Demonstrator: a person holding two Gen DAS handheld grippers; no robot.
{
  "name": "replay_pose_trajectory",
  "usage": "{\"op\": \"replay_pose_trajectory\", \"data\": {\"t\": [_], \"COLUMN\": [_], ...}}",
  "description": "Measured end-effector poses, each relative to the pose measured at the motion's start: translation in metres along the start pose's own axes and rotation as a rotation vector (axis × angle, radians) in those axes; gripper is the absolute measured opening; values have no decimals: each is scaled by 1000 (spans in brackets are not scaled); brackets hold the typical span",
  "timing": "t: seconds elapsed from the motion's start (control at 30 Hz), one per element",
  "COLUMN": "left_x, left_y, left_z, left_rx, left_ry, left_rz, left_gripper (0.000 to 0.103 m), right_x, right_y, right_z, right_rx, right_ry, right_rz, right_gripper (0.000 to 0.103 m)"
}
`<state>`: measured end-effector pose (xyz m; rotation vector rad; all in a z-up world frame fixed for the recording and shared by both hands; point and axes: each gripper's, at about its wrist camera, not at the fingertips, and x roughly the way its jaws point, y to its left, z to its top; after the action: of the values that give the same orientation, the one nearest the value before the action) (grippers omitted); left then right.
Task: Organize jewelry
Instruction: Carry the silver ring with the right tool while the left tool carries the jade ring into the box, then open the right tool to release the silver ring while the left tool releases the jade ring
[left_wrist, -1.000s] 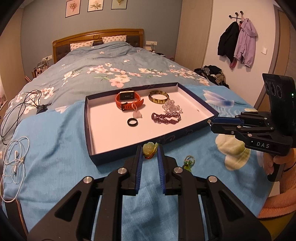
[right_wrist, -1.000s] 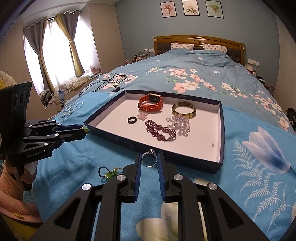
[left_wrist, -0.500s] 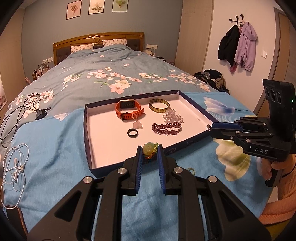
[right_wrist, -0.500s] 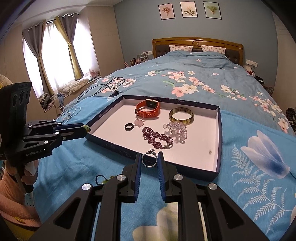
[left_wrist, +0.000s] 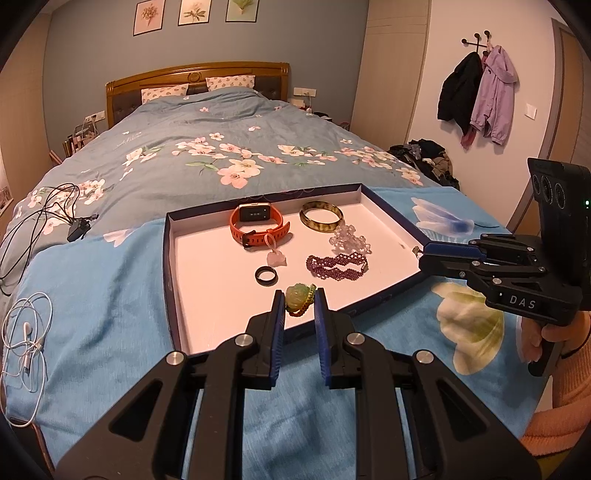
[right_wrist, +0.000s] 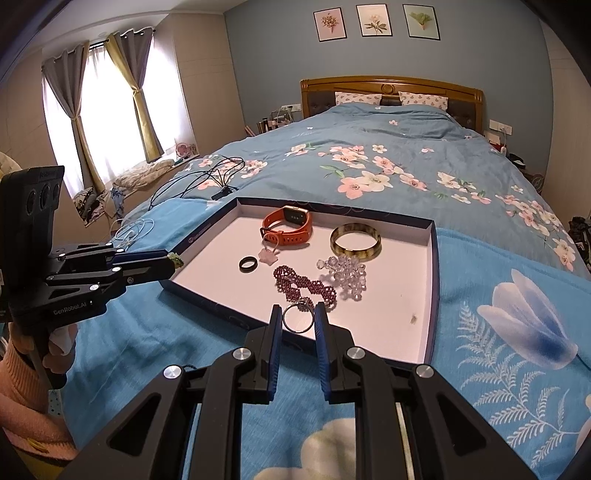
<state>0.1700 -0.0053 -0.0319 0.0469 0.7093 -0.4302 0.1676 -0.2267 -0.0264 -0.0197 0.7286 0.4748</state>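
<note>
Nearest in the left wrist view: left gripper (left_wrist: 299, 301), fingers (left_wrist: 277, 325) clamped on a green pendant (left_wrist: 297, 296) with a red and green cord, pinched right at the fingertips, over the near edge of the tray (left_wrist: 170, 280). In the right wrist view: right gripper (right_wrist: 298, 317), fingers (right_wrist: 275, 332) clamped on a silver ring (right_wrist: 297, 319), held upright between the tips, its stone uppermost, likewise over the tray's near rim.

Tray lying on a bright blue blanket (left_wrist: 103, 295) across the foot of the bed (left_wrist: 207, 155). Inside the tray, near to far: a black ring (left_wrist: 266, 275) left of centre, just beyond the pendant; a purple beaded bracelet (left_wrist: 337, 266) to its right; a small pink charm (left_wrist: 277, 259) between ring and watch; a cluster of clear beads (left_wrist: 349, 240) further right; then an orange watch (left_wrist: 256, 223) and a mottled bangle (left_wrist: 320, 219) side by side towards the far wall, watch on the left.

Off the tray, at the left edge of the blanket, white earphones (left_wrist: 27, 332); further back on the floral quilt, a black cable (left_wrist: 48, 218).
</note>
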Motion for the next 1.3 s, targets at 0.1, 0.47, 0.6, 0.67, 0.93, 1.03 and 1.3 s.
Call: {"op": "replay_pose_trajectory", "data": {"t": [0.1,0.47,0.6,0.67,0.93,1.03,1.3], "left_x": [2,14,22,26,32,36,50], "left_y": [1,2,5,6,6,5,5], "left_z": [1,8,11,12,12,13,17], "left_rx": [-5,-11,-13,-13,-7,-4,-3], "left_ry": [3,13,19,22,29,31,53], "left_rz": [-7,-5,1,2,3,6,18], "left_gripper": [16,16,16,16,16,16,16], "right_x": [2,11,17,20,27,31,43], "right_y": [-1,-4,-6,-7,-8,-9,-11], "right_z": [2,8,11,12,14,15,20], "right_rx": [-1,-6,-7,-7,-7,-6,-8], "right_ry": [-1,5,10,13,24,29,48], "right_rz": [-2,-7,-10,-12,-12,-13,-19], "right_gripper": [16,16,16,16,16,16,16]}}
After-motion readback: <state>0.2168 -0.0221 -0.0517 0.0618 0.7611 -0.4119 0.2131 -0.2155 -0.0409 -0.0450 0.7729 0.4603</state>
